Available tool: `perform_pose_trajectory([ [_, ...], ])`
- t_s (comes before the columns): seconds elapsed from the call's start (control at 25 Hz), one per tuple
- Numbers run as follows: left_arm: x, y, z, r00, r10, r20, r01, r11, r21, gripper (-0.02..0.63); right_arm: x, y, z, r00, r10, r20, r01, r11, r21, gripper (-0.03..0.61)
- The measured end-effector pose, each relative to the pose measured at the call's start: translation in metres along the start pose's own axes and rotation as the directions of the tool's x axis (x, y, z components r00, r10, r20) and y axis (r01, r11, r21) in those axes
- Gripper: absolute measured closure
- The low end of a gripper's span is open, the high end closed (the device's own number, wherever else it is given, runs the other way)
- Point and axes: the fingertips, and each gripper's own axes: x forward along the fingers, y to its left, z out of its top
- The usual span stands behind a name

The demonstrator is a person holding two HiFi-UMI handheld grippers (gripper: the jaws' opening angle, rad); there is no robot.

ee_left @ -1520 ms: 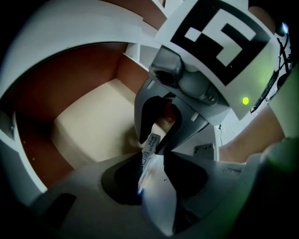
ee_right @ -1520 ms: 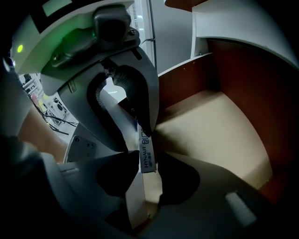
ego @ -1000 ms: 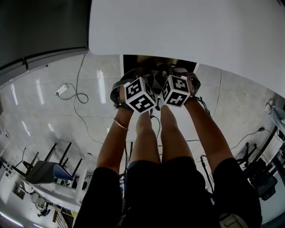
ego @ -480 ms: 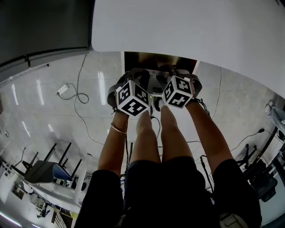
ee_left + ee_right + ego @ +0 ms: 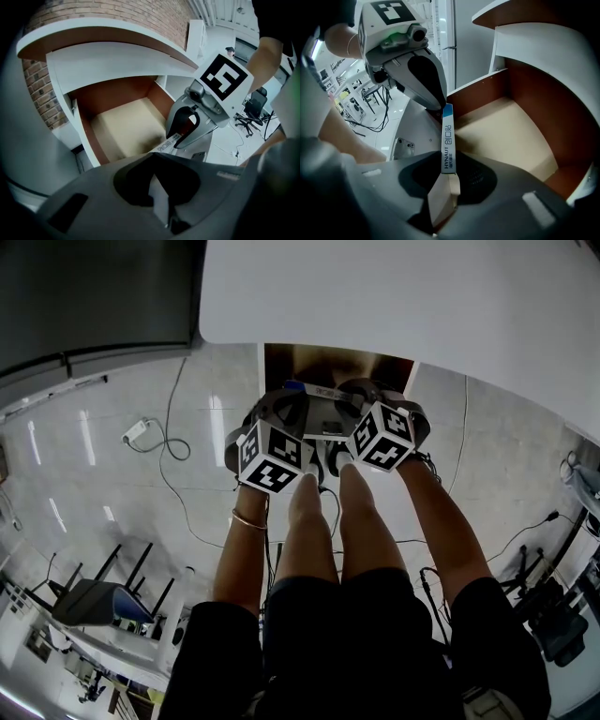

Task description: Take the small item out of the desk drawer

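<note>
One small box (image 5: 447, 140) is gripped at both ends. Its blue end is pinched by the tightly closed left gripper (image 5: 159, 199), its other end clasped wider by the right gripper (image 5: 446, 187). It is held just before the one open drawer (image 5: 511, 136) under the surface (image 5: 403, 296) edge. Open floor (image 5: 122, 493) is shown only by the head view.

Your right hand-held gripper (image 5: 448, 183) clamps one end of the slim box (image 5: 447, 143). Your left hand-held gripper (image 5: 442, 107) pinches its blue end, beside the open drawer (image 5: 534, 93).
</note>
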Motion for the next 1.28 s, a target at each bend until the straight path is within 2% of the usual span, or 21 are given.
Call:
perform_pose_trajectory([
  [0.36,-0.021,0.006,0.002,0.999,0.038,0.033,-0.037,0.999,-0.023,0.617,-0.016,-0.002,0.010,0.999,-0.039,0.016,0.039,0.999,0.023,0.471],
  [0.84,-0.052,0.010,0.007,0.992,0.100,0.072,-0.091,0.990,-0.108,0.617,-0.049,0.003,0.012,0.996,-0.081,0.041,0.078,0.995,0.062,0.471],
  [1.28,-0.074,0.006,0.019,0.986,0.126,0.106,-0.110,0.983,-0.146,0.617,-0.077,0.006,0.019,0.991,-0.110,0.075,0.101,0.989,0.112,0.471],
])
